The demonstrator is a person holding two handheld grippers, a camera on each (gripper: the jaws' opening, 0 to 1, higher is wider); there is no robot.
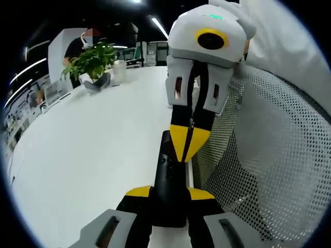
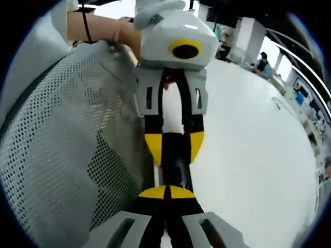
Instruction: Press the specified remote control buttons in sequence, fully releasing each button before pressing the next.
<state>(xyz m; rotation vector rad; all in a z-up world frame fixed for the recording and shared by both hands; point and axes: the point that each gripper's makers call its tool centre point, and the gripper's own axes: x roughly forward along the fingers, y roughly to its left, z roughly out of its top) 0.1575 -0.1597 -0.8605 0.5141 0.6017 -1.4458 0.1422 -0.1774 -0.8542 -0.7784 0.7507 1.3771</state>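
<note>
- The left gripper view alone showed a plant (image 1: 93,61) in a pot far left on the white table (image 1: 88,150), a person behind it.
- In that view the left gripper (image 1: 169,195) clamped the near end of the remote (image 1: 168,178); the right gripper (image 1: 189,144), jaws pressed together, touched its top.
- A mesh chair back (image 1: 269,160) stood just right of the remote at the table edge.
- The right gripper view showed the chair back (image 2: 67,155) on its left and a hand (image 2: 126,33) on the left gripper (image 2: 173,147).
- The remote (image 2: 173,155), dark and slim, lay lengthwise between both grippers; the right gripper (image 2: 166,193) was closed.
</note>
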